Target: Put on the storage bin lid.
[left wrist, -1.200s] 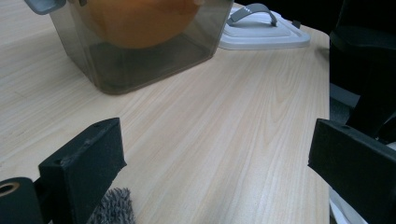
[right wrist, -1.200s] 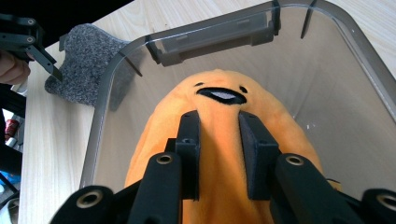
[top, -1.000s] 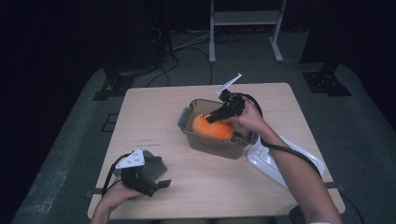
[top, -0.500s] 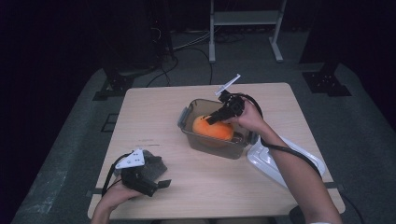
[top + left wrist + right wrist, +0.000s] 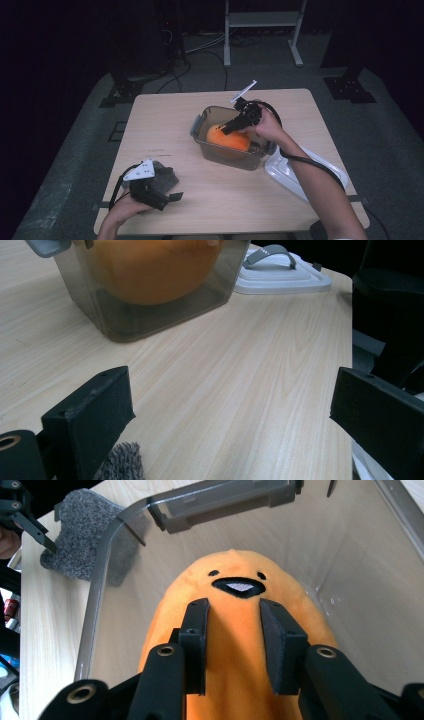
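right gripper [image 5: 234,625] sits in the clear tub [image 5: 200,131], jaws just been opening, plush [image 5: 235,645] between them, grip unclear. left gripper [image 5: 230,410] gapes empty.

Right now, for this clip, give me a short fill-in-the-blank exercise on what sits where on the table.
1. The orange plush toy lies inside the clear ____.
2. The white lid lies on the ____, beside the container, not on it.
3. The jaws of the right gripper pinch the plush toy's ____ fabric.
4. The left gripper stands with its jaws ____, nothing between them, by a grey fuzzy cloth.

Missing words: container; table; orange; open
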Action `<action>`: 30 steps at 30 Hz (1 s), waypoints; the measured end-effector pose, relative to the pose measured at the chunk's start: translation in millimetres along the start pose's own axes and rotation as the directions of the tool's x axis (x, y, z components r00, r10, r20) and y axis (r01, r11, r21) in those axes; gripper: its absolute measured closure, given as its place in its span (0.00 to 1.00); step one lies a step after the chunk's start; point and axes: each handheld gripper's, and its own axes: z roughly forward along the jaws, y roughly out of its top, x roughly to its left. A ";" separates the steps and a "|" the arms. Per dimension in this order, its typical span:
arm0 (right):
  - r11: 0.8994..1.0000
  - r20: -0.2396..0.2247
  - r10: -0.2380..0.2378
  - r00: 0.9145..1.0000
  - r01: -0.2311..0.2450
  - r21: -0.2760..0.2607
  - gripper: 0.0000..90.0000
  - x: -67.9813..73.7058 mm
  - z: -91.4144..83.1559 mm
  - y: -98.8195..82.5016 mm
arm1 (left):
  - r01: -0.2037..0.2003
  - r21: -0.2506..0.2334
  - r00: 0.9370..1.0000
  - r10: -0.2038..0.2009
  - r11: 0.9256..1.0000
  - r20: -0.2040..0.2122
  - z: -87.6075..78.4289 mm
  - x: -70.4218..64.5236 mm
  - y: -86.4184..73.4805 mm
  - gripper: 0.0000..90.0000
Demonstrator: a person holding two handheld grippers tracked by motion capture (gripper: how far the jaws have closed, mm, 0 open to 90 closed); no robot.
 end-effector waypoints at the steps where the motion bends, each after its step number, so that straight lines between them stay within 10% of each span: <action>1: 1.000 0.001 -0.001 1.000 0.001 0.004 0.72 -0.1 0.4 -0.5 | -0.001 0.001 1.000 0.001 1.000 0.000 0.1 0.0 0.1 0.03; 30: 0.998 -0.034 0.000 0.999 -0.002 -0.055 0.64 7.7 -25.5 -9.3 | -0.001 0.002 1.000 0.001 1.000 0.002 1.8 -1.0 0.6 0.03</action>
